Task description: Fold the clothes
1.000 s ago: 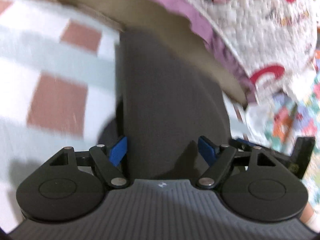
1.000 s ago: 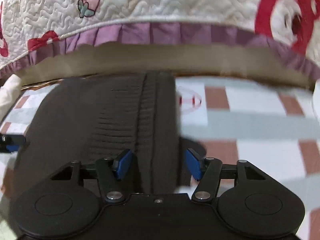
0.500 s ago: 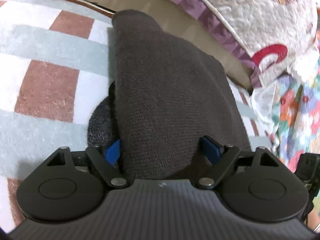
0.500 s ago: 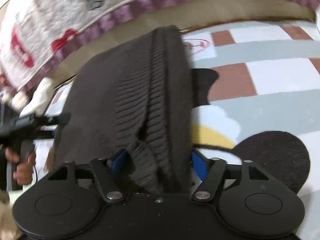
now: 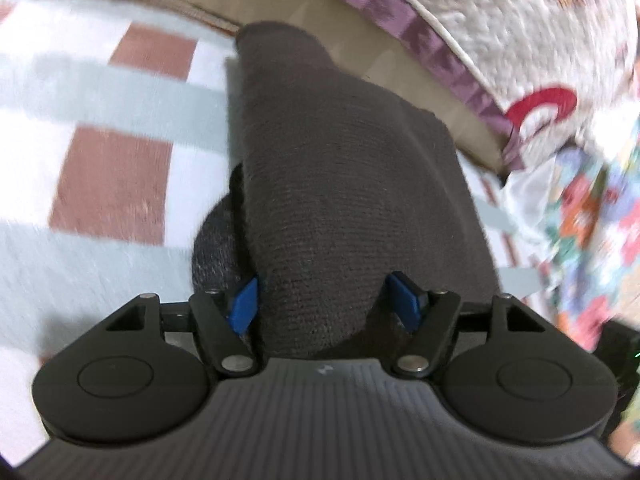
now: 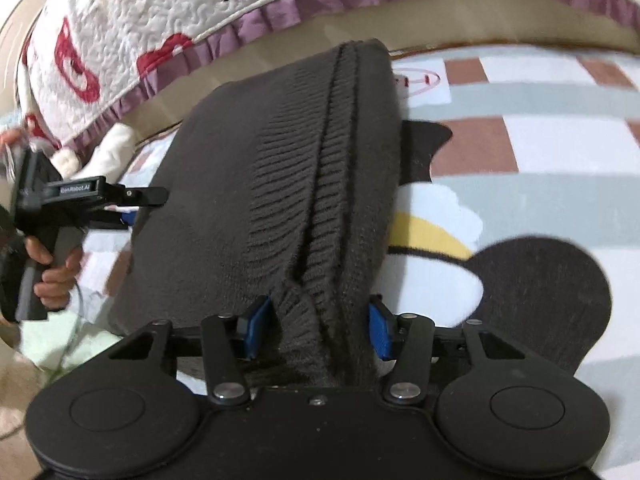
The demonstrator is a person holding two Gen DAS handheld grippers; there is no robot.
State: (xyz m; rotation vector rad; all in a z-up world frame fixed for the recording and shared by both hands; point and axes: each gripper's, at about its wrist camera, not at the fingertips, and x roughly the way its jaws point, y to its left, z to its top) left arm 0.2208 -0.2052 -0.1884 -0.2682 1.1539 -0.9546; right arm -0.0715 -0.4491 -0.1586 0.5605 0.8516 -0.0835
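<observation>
My left gripper point(image 5: 326, 300) and right gripper point(image 6: 316, 328) each have a near corner of the dark brown knit sweater point(image 6: 280, 184) bunched between half-spread blue pads; whether they pinch or merely straddle it, I cannot tell. Ahead of me the sweater stretches over the checked blanket point(image 6: 520, 152) toward the quilted cover point(image 6: 160, 20), already layered into a narrow slab with ribbed edges stacked. One more fold may remain. No containers show.
</observation>
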